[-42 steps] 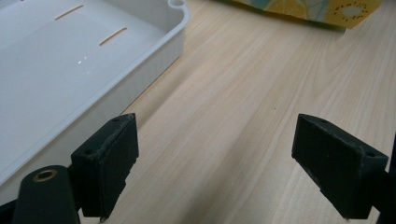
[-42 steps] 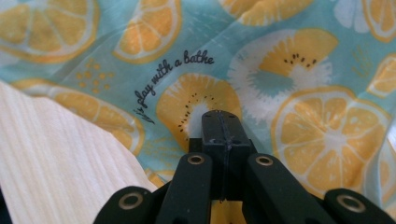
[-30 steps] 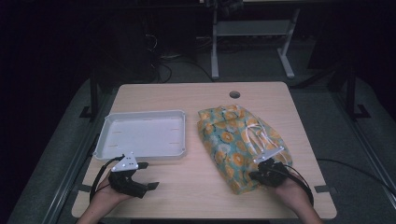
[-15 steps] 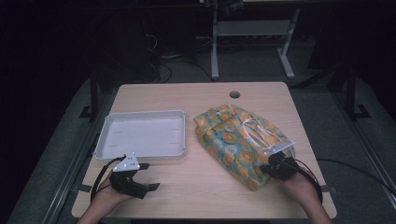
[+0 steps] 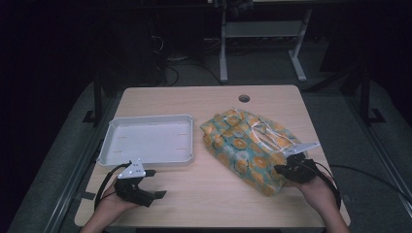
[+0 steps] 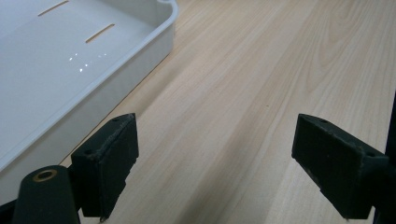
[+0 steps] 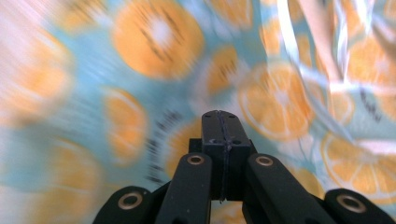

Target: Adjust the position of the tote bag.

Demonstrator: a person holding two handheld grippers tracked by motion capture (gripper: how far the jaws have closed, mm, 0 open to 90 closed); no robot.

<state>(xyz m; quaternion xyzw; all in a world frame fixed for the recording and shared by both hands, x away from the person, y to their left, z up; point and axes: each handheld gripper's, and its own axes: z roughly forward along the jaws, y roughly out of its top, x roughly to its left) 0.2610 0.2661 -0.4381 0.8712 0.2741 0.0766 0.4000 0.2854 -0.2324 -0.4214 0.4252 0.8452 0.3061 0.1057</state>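
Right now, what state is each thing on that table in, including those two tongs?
Orange-print bag: lying on its side, crumpled, near corner by the right tongs.
White tray: empty, flat on the table.
Left tongs: open, nothing between the jaws.
Right tongs: shut, tips against the bag's fabric; grip unclear.

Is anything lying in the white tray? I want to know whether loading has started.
No, the high view shows the white tray with a bare floor, nothing lying inside it.

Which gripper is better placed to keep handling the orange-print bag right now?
Right. The right gripper, jaws shut, sits at the orange-print bag; the left gripper stands open by the white tray, apart from the bag.
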